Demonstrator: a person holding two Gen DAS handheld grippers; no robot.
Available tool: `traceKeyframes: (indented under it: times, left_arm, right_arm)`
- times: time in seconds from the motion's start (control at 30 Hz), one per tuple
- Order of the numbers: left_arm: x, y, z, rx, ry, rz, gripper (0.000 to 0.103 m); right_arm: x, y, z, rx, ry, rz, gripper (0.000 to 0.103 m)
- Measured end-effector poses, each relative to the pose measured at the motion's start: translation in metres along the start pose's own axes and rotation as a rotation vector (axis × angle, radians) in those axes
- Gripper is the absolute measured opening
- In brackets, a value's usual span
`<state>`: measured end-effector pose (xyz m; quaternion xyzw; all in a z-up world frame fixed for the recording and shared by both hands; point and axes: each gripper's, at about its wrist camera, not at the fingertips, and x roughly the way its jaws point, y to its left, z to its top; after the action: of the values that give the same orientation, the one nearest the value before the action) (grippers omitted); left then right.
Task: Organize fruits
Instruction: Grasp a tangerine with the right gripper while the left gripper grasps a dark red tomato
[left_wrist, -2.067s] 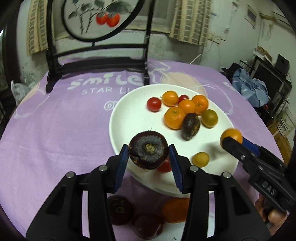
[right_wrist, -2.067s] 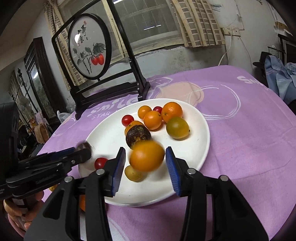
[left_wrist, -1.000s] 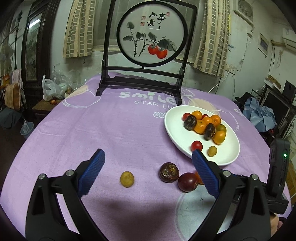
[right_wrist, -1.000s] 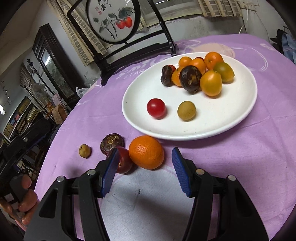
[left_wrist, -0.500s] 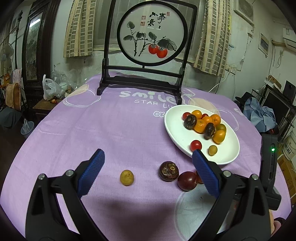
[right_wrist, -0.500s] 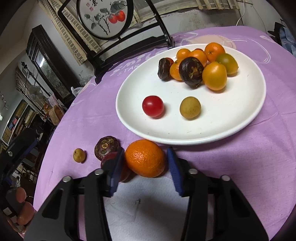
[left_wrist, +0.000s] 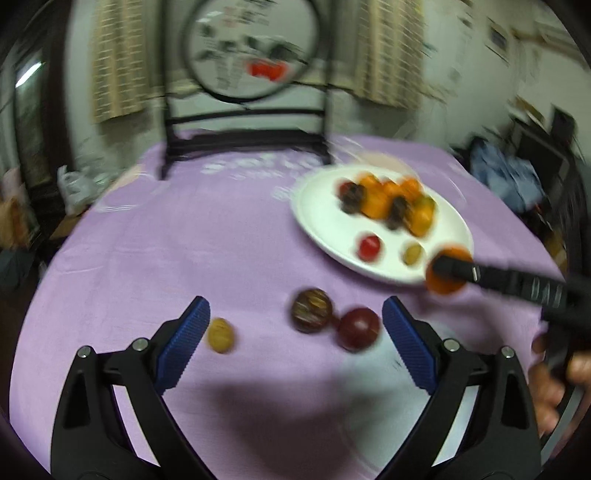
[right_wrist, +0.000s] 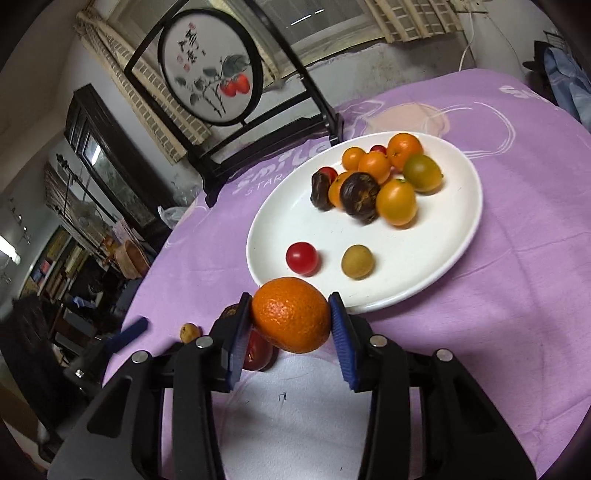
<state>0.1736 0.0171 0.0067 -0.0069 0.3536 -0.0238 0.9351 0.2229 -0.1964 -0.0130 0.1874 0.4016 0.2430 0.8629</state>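
Purple cloth (right_wrist: 517, 280) covers the round table, a painted screen on a black stand (right_wrist: 212, 70) at the far side, and a white plate (right_wrist: 469, 236) already carries a heap of oranges, dark fruits and a cherry tomato. Right gripper (right_wrist: 291, 317) is the busy one: its blue pads have just been closing and now clamp the orange (right_wrist: 291, 314) on both flanks, the fruit off the cloth by the look of it, at the plate's near rim. In the left view the same orange (left_wrist: 445, 273) overlaps the plate edge (left_wrist: 314, 221), so my read is that the drop is a short push forward and a touch right, onto bare white near the small yellow-green fruit (right_wrist: 356, 261).

Left gripper (left_wrist: 295, 328) hangs with its jaws spread wide and nothing touching them, though they have just been narrowing a little. Three loose fruits lie on the cloth ahead of it: a small yellow one (left_wrist: 220, 334) right by the left pad, a dark brown one (left_wrist: 312, 310) mid-gap, a dark red one (left_wrist: 359, 328) close to the right pad. Brown and red sit just beside each other; contact is too blurred to call. That pairing matters: a centred close on the brown fruit could nudge the red one. All three are round, so no axis to line up.
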Motion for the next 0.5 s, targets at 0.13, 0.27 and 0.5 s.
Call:
traceKeyframes:
  times: [0.13, 0.27, 0.5]
  left_arm:
    - [0.010, -0.025, -0.010, 0.112, 0.037, -0.045, 0.069]
    - [0.019, -0.035, -0.016, 0.158, 0.064, -0.065, 0.056]
    - [0.032, -0.046, -0.022, 0.206, 0.079, -0.073, 0.045]
  right_arm:
    - [-0.002, -0.004, 0.000, 0.007, -0.001, -0.011, 0.042]
    - [-0.002, -0.005, 0.000, 0.014, 0.000, -0.013, 0.042]
    - [-0.002, -0.002, 0.001, 0.009, -0.001, -0.015, 0.042]
